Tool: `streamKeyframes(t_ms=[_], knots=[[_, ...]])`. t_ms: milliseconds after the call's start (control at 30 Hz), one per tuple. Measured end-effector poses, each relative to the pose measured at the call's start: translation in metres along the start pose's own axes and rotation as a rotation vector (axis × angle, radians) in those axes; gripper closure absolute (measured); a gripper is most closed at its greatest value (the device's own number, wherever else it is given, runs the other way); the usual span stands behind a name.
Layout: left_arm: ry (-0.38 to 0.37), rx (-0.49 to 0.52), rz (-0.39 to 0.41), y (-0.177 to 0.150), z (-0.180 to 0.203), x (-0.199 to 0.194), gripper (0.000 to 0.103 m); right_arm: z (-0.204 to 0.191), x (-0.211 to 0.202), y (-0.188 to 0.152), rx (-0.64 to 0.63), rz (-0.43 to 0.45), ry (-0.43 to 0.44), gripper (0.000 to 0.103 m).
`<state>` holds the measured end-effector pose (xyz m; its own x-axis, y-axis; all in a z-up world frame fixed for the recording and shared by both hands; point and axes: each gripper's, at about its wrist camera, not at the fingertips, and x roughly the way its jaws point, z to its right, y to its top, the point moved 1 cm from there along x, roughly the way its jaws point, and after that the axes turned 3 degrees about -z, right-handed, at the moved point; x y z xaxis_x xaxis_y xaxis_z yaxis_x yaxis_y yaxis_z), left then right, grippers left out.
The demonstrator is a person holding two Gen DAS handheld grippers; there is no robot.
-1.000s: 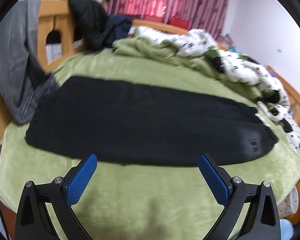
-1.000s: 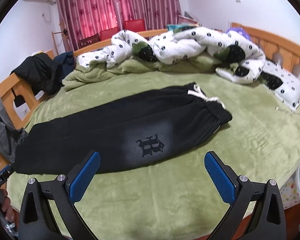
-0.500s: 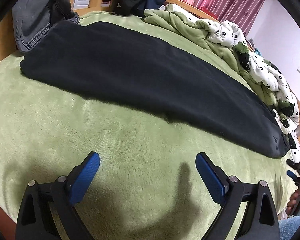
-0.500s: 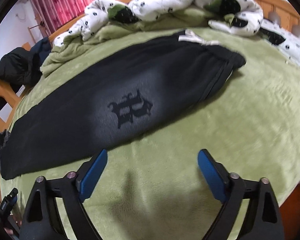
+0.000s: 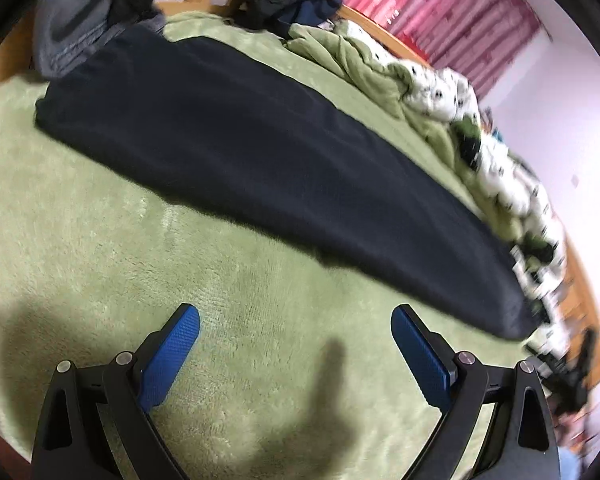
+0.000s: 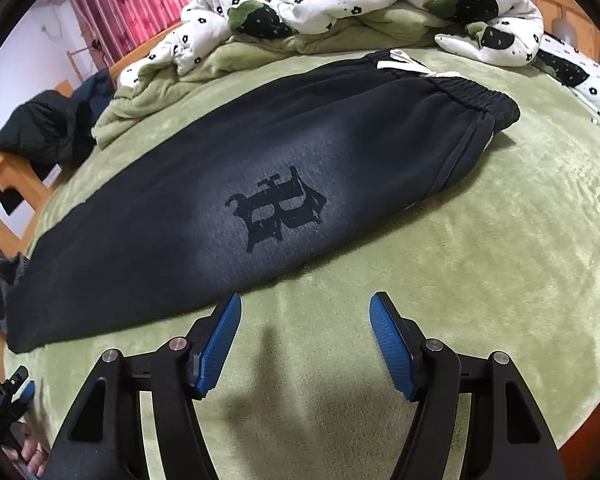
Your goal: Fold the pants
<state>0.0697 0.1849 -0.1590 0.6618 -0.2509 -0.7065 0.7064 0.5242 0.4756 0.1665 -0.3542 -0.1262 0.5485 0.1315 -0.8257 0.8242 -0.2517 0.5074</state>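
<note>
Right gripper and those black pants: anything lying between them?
Only bare green blanket separates the closing right gripper from the black pants, per the right wrist view.

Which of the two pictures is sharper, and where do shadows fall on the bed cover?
Right wrist view: sharp; the printed letter on the pants reads clearly, and a shadow lies on the green cover under the right gripper, whose jaws are closing on nothing. Left wrist view: blurred, worst at the quilt; shadows darken the cover beneath the open left gripper.

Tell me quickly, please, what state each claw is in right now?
Left claw: open, holding nothing, over the green blanket.
Right claw: closing, nothing between its pads, beside the black sweatpants.
</note>
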Motion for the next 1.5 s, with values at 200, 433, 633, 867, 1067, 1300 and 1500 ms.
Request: streamKeyframes(t_ms=[200,433,633,867,1067,1300,1500], knots=[[-0.034,-0.046,0.002,0.007,-0.008,0.000,0.010,0.008,0.003,-0.005,0.011,-0.013,0.023,0.036],[-0.117,-0.080,-0.002,0.012,-0.015,0.000,0.013,0.010,0.001,-0.002,0.014,-0.008,0.047,0.036],[-0.148,-0.129,0.001,0.026,-0.016,0.014,0.023,0.020,0.001,-0.001,0.049,0.016,0.071,0.036],[-0.120,-0.257,0.025,0.047,-0.028,0.039,0.044,0.042,0.007,0.008,0.159,0.057,0.165,0.036],[-0.044,-0.266,0.004,0.061,-0.032,0.047,0.082,0.055,0.042,0.027,0.229,0.032,0.193,0.036],[0.023,-0.148,0.082,0.083,-0.002,0.017,0.092,0.057,0.060,0.067,0.266,0.042,0.246,0.091],[0.072,-0.066,0.183,0.134,0.037,0.005,0.092,0.019,0.021,0.115,0.107,0.182,0.291,0.092]])
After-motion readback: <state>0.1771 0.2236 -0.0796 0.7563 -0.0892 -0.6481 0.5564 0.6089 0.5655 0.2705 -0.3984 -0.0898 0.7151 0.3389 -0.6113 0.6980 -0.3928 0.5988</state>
